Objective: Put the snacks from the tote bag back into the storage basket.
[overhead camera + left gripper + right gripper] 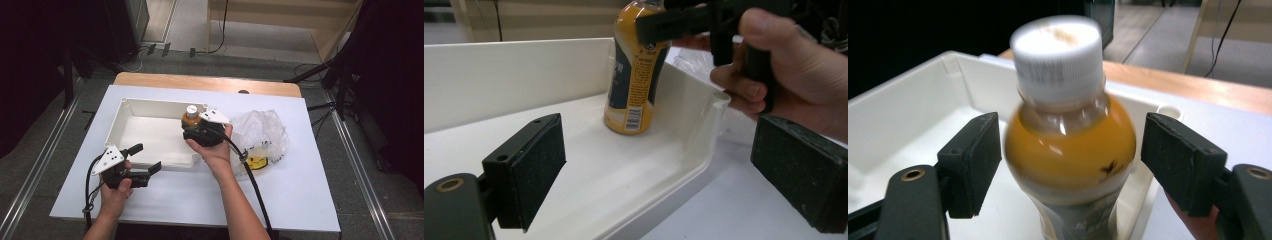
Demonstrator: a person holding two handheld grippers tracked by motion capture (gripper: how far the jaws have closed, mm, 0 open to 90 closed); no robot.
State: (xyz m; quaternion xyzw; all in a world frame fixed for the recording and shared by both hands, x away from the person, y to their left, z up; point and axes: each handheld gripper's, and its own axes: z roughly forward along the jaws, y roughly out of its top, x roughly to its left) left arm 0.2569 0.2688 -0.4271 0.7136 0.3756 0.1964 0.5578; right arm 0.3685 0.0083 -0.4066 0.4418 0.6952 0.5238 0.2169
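White sheeting covers the table (pixel 280 200), with a strip of bare wood showing along its far edge and grey floor beyond. Your shallow white plastic tray (pixel 131 107) sits left of centre, its raised rim running all round.

Your right gripper (pixel 192 122) is at the tray's far right corner, straddling the orange-filled bottle with the white ribbed cap (pixel 1068 150). The bottle stands upright on the tray floor, close to the right wall. From the right gripper view, the two black pads flank the bottle's shoulder with a gap on each side, narrow on the left and wider on the right; the jaws are spread wide and grip nothing.

Your left gripper (pixel 147 157) hovers at the tray's near edge, jaws wide apart and empty. In the left gripper view the tray's rounded near corner sits between the pads.

Room to move: the tray floor left of the bottle is bare, and the sheeting in front of the tray is free. To the right of your right hand lies a crumpled clear plastic bag (pixel 262 132) with a yellow print near its lower part.

The bottle's label (pixel 634 85) is dark blue and yellow, with a barcode at its foot and fine print too small to read.
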